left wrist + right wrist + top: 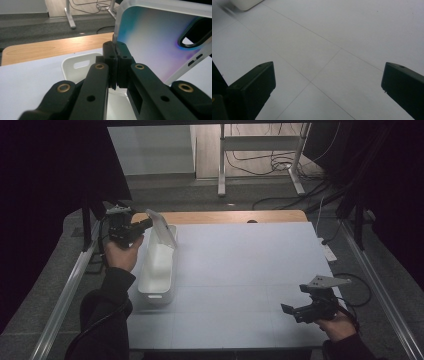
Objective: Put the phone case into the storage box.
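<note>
Over on the left side of the table (240, 270), the person's left hand (121, 254) holds the left gripper (145, 224) up above the far end of a long white bin (159, 270), and its jaws are pinched together on the edge of a thin, flat phone case (162, 228). In the left gripper view, the left gripper (115, 50) bites the case's side edge, and the phone case (155, 42) shows a pale face shading from blue to violet, with a rounded camera cut-out near its upper corner. The case stands tilted over the bin rather than lying in it; the bin (75, 65) has a slot handle in its end wall. Beyond the white table surface a strip of wooden tabletop (225, 216) shows at the far edge. Near the front right corner, the right hand (338, 326) holds the right gripper (290, 310) low over the table, well apart from the bin. In its own view the right gripper (328, 82) has its two black jaws spread wide with nothing but bare white surface between them.
</note>
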`<action>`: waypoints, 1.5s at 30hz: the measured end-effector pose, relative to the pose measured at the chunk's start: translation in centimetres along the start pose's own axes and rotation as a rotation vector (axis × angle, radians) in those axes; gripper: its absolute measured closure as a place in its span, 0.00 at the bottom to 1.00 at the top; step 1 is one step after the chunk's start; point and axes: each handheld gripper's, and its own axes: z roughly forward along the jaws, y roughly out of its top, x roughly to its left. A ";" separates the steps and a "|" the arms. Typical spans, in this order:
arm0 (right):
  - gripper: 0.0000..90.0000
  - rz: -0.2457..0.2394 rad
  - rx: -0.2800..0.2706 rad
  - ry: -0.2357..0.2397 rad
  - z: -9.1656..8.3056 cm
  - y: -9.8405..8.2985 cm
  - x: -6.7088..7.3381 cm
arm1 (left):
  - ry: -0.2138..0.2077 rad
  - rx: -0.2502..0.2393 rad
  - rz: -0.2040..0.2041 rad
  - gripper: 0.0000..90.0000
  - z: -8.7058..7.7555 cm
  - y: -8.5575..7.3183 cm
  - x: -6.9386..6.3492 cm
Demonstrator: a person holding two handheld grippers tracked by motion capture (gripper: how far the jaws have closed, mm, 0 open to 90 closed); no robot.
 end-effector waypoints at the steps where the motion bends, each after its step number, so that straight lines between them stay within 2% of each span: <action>1: 0.00 0.000 0.000 0.000 0.0 0.0 0.0 | 0.005 0.000 -0.001 0.98 0.0 0.0 0.1; 9: 0.00 0.016 0.002 -0.010 -0.5 -0.5 -0.2 | 0.046 0.011 -0.013 0.98 0.7 0.1 0.8; 15: 0.00 0.028 -0.017 -0.008 -0.7 -0.6 -0.3 | 0.072 0.018 -0.021 0.98 1.2 0.2 1.3; 26: 0.00 0.025 -0.009 -0.006 -0.6 -0.6 -0.2 | 0.135 0.040 -0.037 0.98 2.7 0.1 2.2; 45: 0.00 0.020 -0.001 0.000 -0.5 -0.6 -0.2 | 0.184 0.072 -0.079 0.98 5.6 -1.0 3.5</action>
